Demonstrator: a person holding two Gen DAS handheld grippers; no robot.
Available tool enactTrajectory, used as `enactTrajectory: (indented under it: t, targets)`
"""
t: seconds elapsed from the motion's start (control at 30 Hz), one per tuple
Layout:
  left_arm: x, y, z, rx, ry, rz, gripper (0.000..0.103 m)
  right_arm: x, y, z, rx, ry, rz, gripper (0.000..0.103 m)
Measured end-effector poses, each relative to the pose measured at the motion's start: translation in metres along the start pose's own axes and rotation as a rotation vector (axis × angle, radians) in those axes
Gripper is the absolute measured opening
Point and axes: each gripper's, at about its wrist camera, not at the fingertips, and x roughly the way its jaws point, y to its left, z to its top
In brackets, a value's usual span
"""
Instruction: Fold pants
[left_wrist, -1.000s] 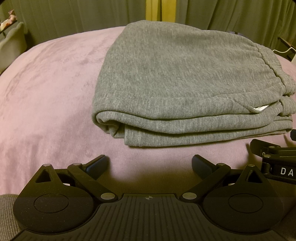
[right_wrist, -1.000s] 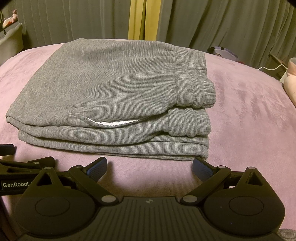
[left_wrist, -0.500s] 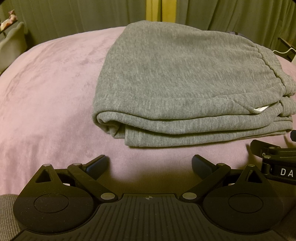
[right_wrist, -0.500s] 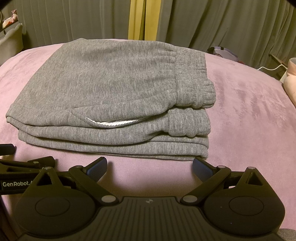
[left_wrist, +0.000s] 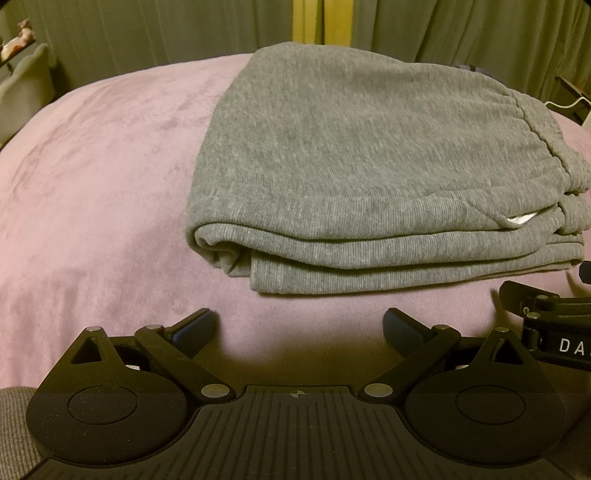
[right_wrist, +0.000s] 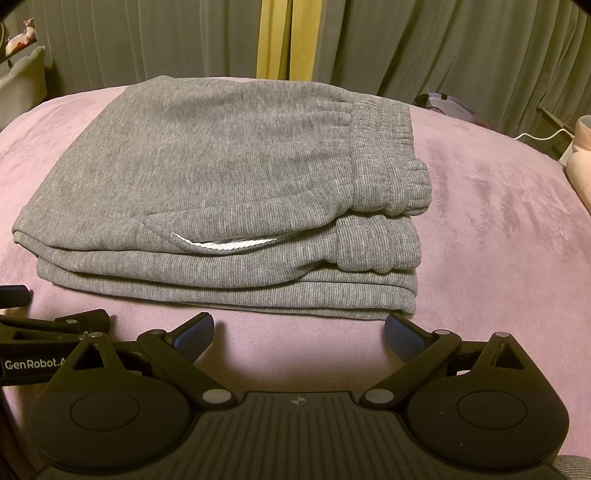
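My left gripper and right gripper spread wide, empty, just short of folded pants near edge; bare pink blanket around. Nothing moved since earlier.

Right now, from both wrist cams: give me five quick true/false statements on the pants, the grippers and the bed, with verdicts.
1. The grey ribbed-knit pants lie folded in stacked layers on the pink plush bedspread. True.
2. The left gripper is clamped on the pants' hem. False: its jaws stand apart, holding nothing, short of the fabric.
3. The right gripper is open. True.
4. The elastic waistband sits at the stack's left end in the right wrist view. False: it is at the right end.
5. A white pocket lining peeks out along the near side. True.
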Motion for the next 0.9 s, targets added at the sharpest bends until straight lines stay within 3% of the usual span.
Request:
enactTrajectory:
  t: [0.9]
  targets:
    - [-0.0010, 0.0008, 0.0011, -0.003, -0.001, 0.000, 0.102, -0.0001, 0.0002, -0.0001, -0.005, 0.002, 0.001, 0.099]
